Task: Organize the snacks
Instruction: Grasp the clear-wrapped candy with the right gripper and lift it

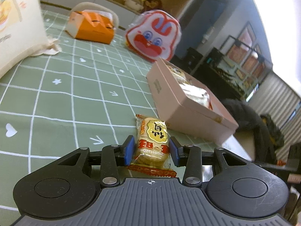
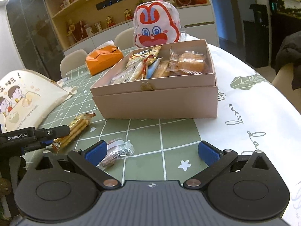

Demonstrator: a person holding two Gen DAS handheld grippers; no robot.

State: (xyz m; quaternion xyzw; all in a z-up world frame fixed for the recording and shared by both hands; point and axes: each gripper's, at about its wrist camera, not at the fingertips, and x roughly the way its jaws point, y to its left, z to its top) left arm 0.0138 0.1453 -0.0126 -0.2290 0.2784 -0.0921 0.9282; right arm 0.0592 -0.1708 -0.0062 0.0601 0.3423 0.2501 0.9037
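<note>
**Left tongs on a rice-cracker packet beside the pink box**

The left tongs (image 1: 152,151) sit with their blue pads on either side of a rice-cracker packet (image 1: 152,144), the pads pressed against its wrapper, so they are clamped on it. The packet lies low over the green checked tabletop (image 1: 65,98), just in front of the near corner of the pink box (image 1: 180,111). In the right wrist view the same packet (image 2: 75,130) shows to the left of the box (image 2: 156,101), with the left tongs (image 2: 44,140) reaching it from the left edge.

The right tongs (image 2: 152,151) stand wide apart and hold nothing, facing the front wall of the box. A small clear-wrapped snack (image 2: 117,152) lies on the tabletop (image 2: 146,135) touching or just beside the left-hand pad, in front of the box and nearer than the cracker packet.

The box is open and already holds several wrapped snacks (image 2: 160,66): long packets toward its left side and a clear bag of golden pieces toward its right.

Behind the box stands a rabbit-faced bag (image 2: 157,28). Left of the box and farther back is an orange tissue box (image 2: 103,58). Well to the left of the box lies a cream cloth bag (image 2: 26,99) printed with cartoon children.
</note>
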